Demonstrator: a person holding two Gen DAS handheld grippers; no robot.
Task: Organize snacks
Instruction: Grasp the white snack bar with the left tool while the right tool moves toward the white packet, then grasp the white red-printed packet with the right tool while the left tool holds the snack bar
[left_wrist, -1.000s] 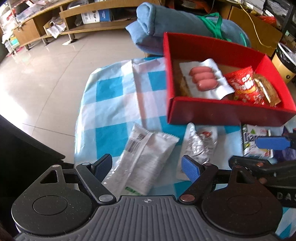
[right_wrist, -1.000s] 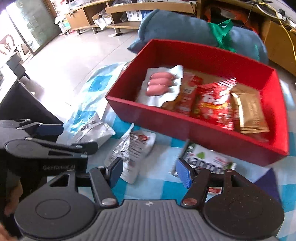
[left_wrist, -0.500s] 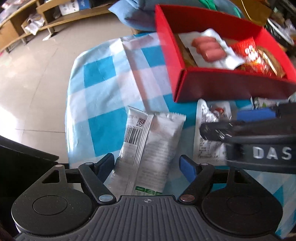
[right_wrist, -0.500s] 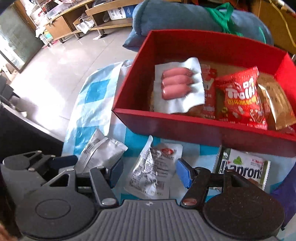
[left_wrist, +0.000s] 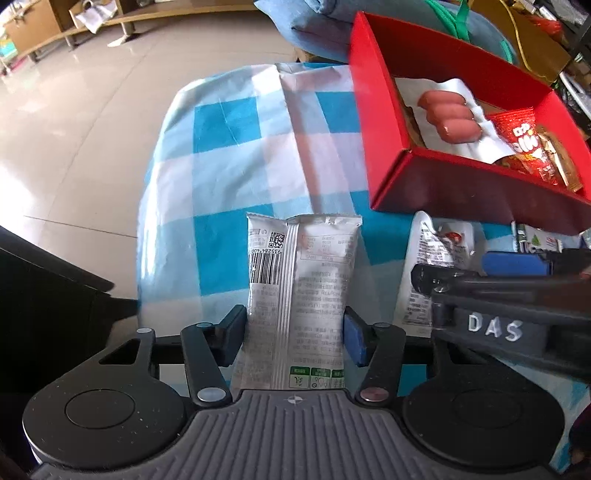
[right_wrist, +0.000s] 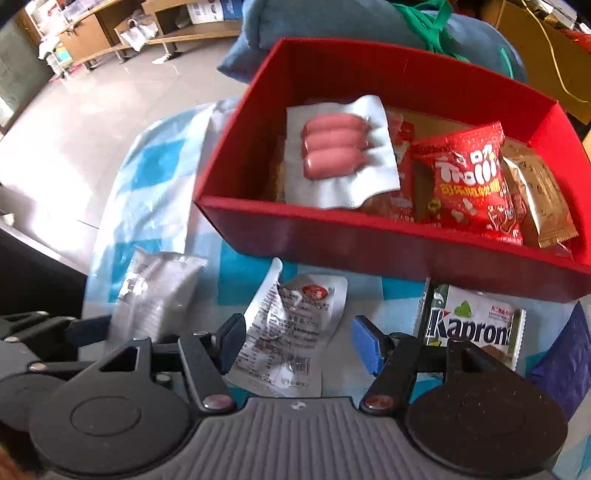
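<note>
The left gripper (left_wrist: 294, 339) has just been closing on the white packet (left_wrist: 301, 295), whose long axis runs up-frame; the red box (left_wrist: 476, 201) lies upper right. The right gripper (right_wrist: 299, 343) is released astride the crinkled pouch (right_wrist: 291, 332).

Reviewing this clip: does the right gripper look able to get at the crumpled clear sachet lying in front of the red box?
Probably yes. The right gripper points down at the clear sachet, its jaws standing wider than the sachet, which lies between them with nothing on top. The red box sits beyond it, clear of the approach.
</note>
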